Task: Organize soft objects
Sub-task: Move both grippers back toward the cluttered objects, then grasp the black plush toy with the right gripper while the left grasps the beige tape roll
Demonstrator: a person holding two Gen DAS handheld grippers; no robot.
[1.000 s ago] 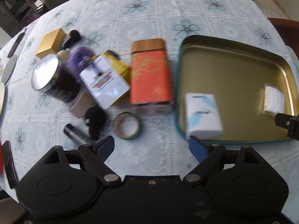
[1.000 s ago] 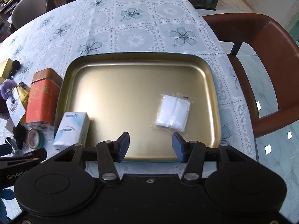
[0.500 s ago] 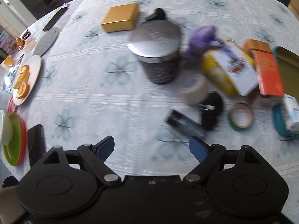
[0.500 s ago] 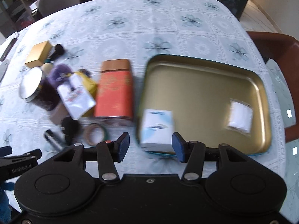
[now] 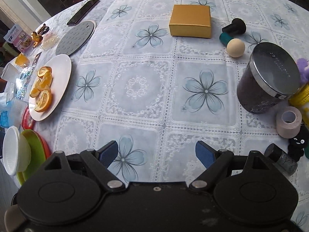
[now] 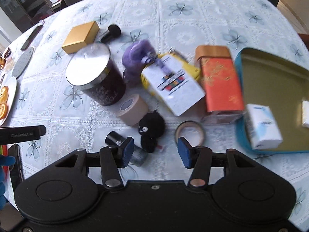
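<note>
While both grippers stand spread and empty, gold rectangular metal tray [image 6: 274, 73] fills right edge of right-wrist frame, white tissue pack [image 6: 262, 129] at its lower left corner. Purple plush toy [image 6: 138, 58] upper centre, small black plush toy [image 6: 151, 129] lower centre above right gripper [image 6: 155, 152]. Left gripper [image 5: 156, 153] over bare tablecloth.

Blue-flowered tablecloth [image 5: 146, 89], purple plush [image 6: 138, 58]

1. The left hand-held gripper [image 5: 156, 153] hangs above the tabletop [image 5: 139, 85], jaws spread wide, nothing between its blue pads [image 5: 108, 153].
2. The right hand-held gripper [image 6: 155, 152] also has its jaws apart and holds nothing.
3. Seen from the right wrist, part of the left hand-held gripper's body juts in at the left edge.
</note>
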